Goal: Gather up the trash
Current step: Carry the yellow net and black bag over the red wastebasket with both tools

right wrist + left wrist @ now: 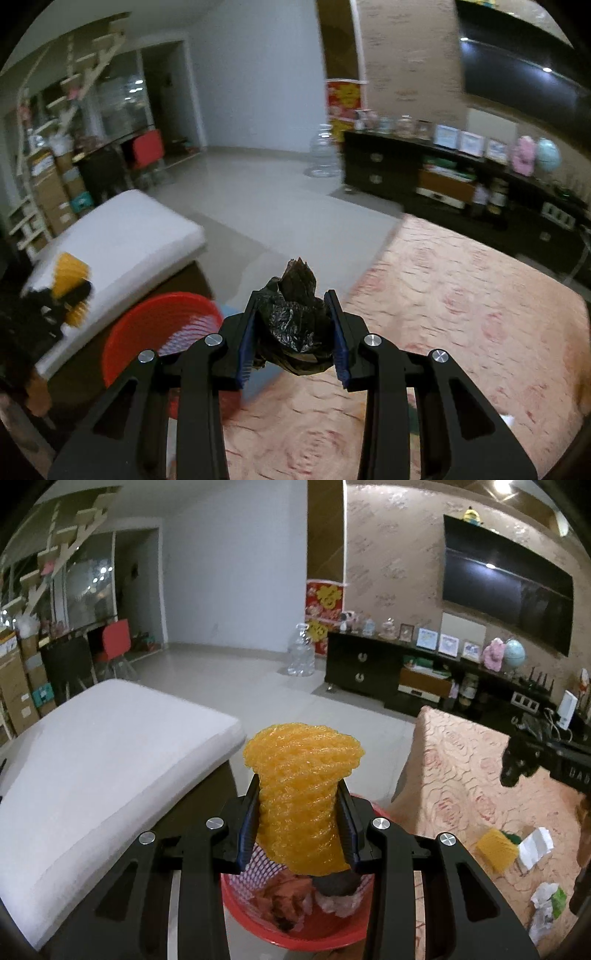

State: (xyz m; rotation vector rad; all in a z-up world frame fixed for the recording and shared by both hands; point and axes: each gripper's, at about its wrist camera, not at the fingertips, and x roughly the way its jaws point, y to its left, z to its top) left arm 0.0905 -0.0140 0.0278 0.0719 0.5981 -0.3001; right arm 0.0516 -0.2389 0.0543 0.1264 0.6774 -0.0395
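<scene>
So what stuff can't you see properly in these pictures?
- Left wrist view: the contents of the red plastic basket, mostly covered by the orange foam net sleeve and the left gripper.
- Right wrist view: the inside of that basket, blurred.
- Right wrist view: whatever the crumpled black plastic bag in the right gripper contains.

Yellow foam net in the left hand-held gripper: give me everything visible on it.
The yellow foam net is a soft mesh sleeve of bright yellow-orange foam, like fruit wrapping. It stands roughly upright, squeezed narrow in the middle between the pads of the left hand-held gripper; its top flares out wide above the fingertips and its lower end hangs below them. It is held above the red basket, which already has trash in it. Only the two pads touch it.
</scene>
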